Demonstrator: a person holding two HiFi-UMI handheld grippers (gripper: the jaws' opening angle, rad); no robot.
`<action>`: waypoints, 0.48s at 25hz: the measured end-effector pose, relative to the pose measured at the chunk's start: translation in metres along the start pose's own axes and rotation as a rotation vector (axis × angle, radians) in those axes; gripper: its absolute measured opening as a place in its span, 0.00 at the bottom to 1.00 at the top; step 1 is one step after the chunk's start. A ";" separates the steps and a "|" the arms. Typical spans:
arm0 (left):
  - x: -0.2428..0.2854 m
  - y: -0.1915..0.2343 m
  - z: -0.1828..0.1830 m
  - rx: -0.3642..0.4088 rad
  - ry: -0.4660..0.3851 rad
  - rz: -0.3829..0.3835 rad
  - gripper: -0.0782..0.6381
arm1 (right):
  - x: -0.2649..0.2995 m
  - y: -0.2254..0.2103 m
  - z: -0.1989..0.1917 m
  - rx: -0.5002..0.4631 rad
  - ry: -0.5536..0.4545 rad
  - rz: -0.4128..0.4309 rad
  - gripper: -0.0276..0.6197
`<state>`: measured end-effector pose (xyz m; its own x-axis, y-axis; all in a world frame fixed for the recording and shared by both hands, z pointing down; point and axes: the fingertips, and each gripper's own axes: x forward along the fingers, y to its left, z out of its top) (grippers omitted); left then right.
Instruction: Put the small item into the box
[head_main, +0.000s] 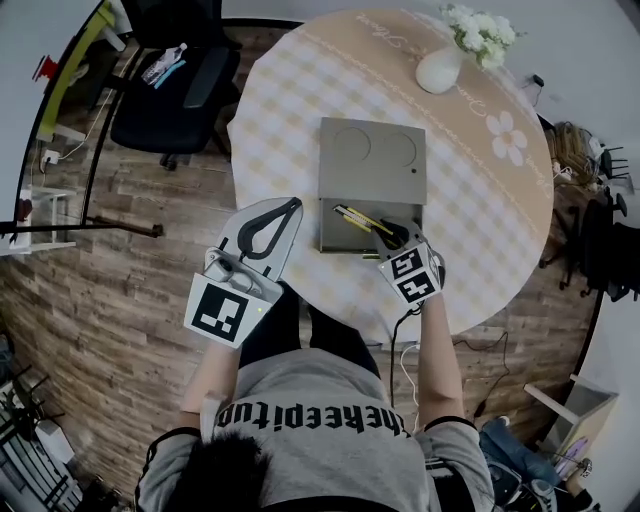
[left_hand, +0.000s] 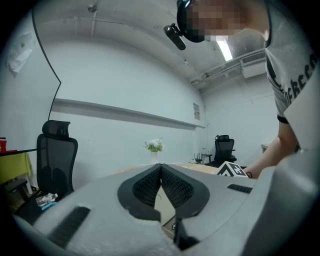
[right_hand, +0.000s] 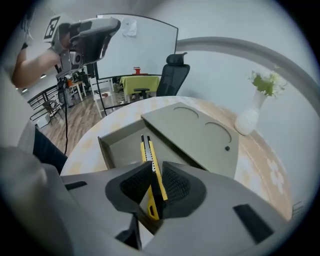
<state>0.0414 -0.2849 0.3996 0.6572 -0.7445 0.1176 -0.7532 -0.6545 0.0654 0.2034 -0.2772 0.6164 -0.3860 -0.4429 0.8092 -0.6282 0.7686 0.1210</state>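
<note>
Right gripper view alone shows jaws pinching utility knife (right_hand: 152, 172).

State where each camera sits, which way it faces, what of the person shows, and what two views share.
Head view: on the person's head, facing steeply down at table, box, both arms, left tongs and right tongs.
Left gripper view: on the left tongs, facing level across the table; arm and shirt at right.
Right gripper view: on the right tongs, facing down at the gripped utility knife; an arm upper left.
Shared: the flower vase shows in all three.
</note>
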 end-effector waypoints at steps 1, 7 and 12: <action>0.001 -0.001 0.002 0.003 -0.003 -0.014 0.13 | -0.005 -0.002 0.002 0.021 -0.023 -0.024 0.13; 0.006 -0.013 0.014 0.029 -0.027 -0.112 0.13 | -0.037 -0.001 0.008 0.201 -0.159 -0.140 0.05; 0.008 -0.023 0.020 0.055 -0.043 -0.204 0.13 | -0.069 -0.002 0.019 0.352 -0.304 -0.253 0.05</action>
<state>0.0648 -0.2784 0.3789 0.7974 -0.6000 0.0653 -0.6025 -0.7976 0.0291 0.2186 -0.2570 0.5490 -0.3382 -0.7487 0.5701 -0.8959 0.4416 0.0484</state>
